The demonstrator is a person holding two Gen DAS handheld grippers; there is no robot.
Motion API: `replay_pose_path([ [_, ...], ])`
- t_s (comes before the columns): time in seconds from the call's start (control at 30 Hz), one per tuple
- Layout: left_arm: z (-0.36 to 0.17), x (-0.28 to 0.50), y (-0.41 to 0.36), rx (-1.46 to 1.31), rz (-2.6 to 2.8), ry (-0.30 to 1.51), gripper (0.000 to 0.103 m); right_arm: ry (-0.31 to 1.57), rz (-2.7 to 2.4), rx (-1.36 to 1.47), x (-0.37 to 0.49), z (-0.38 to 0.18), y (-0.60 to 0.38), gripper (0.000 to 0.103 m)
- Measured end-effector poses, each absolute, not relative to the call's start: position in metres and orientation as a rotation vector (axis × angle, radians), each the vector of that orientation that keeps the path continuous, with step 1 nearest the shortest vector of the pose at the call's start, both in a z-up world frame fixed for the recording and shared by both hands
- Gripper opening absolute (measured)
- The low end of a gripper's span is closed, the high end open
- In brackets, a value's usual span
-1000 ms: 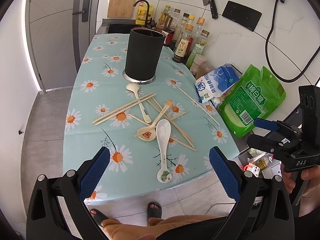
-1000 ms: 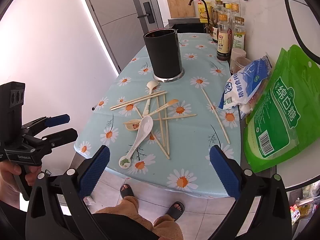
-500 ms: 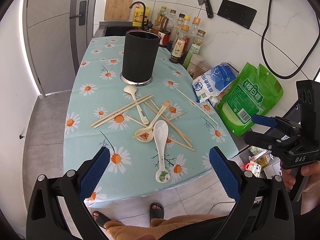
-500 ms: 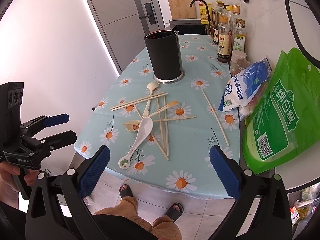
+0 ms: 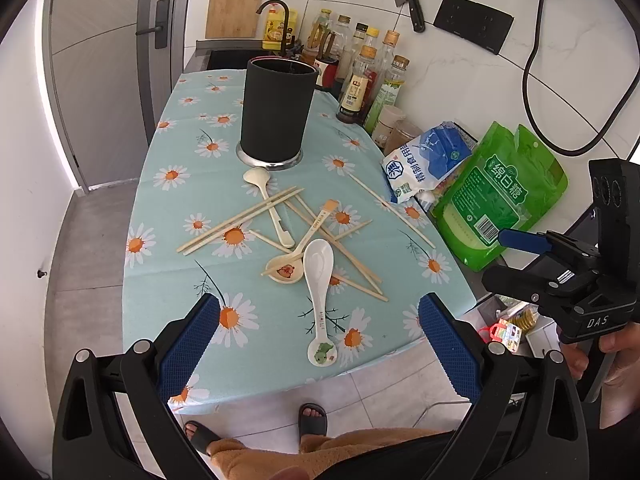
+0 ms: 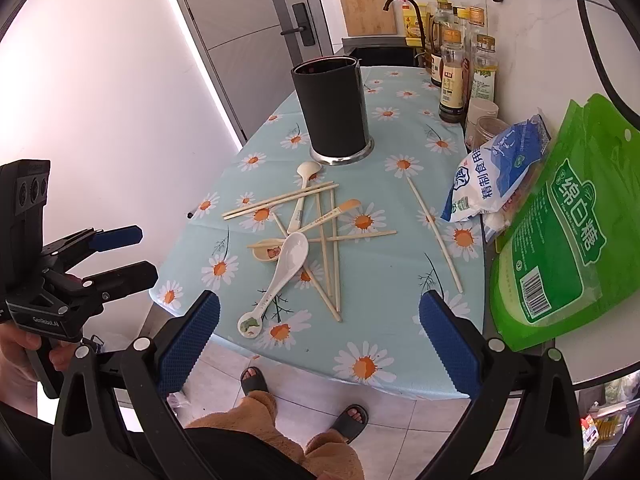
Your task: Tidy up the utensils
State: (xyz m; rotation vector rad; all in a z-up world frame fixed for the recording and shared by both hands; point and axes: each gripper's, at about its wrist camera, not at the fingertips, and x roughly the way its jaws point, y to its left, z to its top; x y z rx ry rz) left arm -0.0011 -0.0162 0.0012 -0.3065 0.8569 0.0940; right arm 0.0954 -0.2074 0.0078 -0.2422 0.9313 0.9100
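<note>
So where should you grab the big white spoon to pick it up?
Probably by its handle, near the middle. The white spoon lies flat with its bowl resting on the chopsticks, while the handle points toward the near table edge with bare cloth either side. Come straight down from above, one finger on each side of the handle.

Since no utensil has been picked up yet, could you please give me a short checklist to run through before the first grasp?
1. Left gripper open and empty: ok.
2. Right gripper open and empty: ok.
3. Black holder upright on the table: ok.
4. Room inside the holder: cannot tell, its inside is dark.
5. White spoon nearest the grippers, handle on bare cloth: ok.
6. Chopsticks separate for single picks: not ok, they cross each other and the beige spoons.
</note>
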Motion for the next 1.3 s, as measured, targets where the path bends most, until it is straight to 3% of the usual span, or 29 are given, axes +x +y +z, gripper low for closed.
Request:
replay_pose_path([
  [0.63, -0.042, 0.033, -0.019, -0.38, 0.054, 0.972, 0.095, 0.981, 0.929, -0.309, 0.144, -0.01, -0.191, 0.099],
  [0.7, -0.048, 0.04, -0.015, -0.405, 0.03, 0.985, 0.086, 0.987, 0.925, -0.318, 0.155, -0.014, -0.186, 0.097],
  [0.83, -0.06, 0.057, -0.007, -0.44, -0.021, 1.003, 0.081, 1.013, 0.887, -0.378, 0.178, -0.025, -0.174, 0.09],
  [0.9, -0.067, 0.065, -0.004, -0.455, -0.048, 1.017, 0.071, 1.025, 0.873, -0.404, 0.19, -0.032, -0.168, 0.088],
  [1.13, -0.091, 0.084, 0.007, -0.495, -0.092, 1.077, 0.054, 1.182, 0.783, -0.505, 0.24, -0.068, -0.138, 0.056],
  [1.3, -0.1, 0.09, 0.01, -0.503, -0.107, 1.108, 0.035, 1.291, 0.726, -0.577, 0.269, -0.088, -0.116, 0.034],
])
